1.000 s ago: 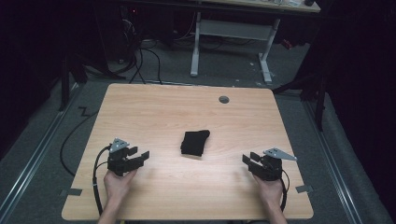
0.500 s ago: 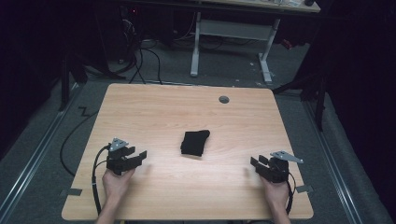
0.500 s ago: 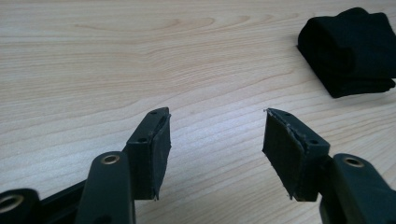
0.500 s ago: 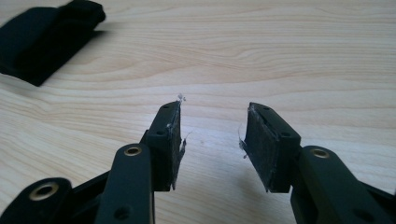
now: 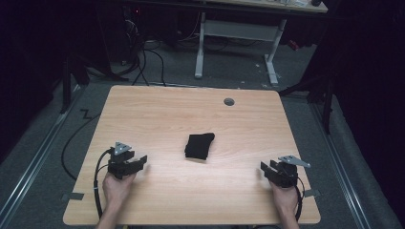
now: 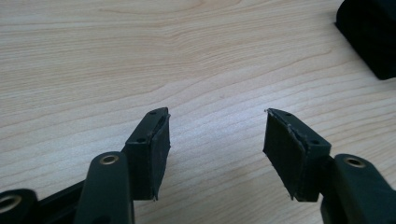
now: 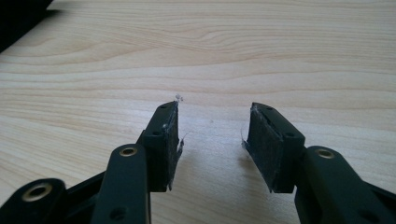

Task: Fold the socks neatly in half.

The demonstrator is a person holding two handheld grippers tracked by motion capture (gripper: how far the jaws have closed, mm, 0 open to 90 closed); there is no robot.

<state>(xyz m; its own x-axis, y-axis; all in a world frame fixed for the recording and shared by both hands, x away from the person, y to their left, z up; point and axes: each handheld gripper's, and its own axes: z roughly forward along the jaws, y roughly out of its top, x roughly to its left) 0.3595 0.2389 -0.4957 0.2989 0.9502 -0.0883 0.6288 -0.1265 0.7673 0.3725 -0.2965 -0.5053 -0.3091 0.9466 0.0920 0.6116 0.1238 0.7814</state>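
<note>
1. We are holding the left tongs (image 5: 139, 161) low over the near left part of the light wooden tabletop (image 5: 157, 114); their jaws are standing wide apart, with bare wood grain between the ribbed pads (image 6: 159, 154).
2. We are holding the right tongs (image 5: 265, 169) near the front right corner of the tabletop. Their jaws have just been opening, and they are standing apart with bare wood between them; a few pale fibres are clinging to the pad (image 7: 172, 140) edges in the right gripper view.
3. Both hands, the left (image 5: 116, 187) and the right (image 5: 285, 199), are coming in from the near edge, each with a black cable trailing back from its tongs.
4. Farther in, the small folded piece of black cloth (image 5: 198, 145) is lying flat near the middle of the tabletop, between the two tongs and well apart from each. The left gripper view is catching its dark corner (image 6: 369, 32) at the upper right.
5. Beyond it, a round grey cable hole (image 5: 229, 101) is sitting near the far edge.
6. Past the tabletop, a white-legged desk (image 5: 239, 33) is standing on the grey floor.
</note>
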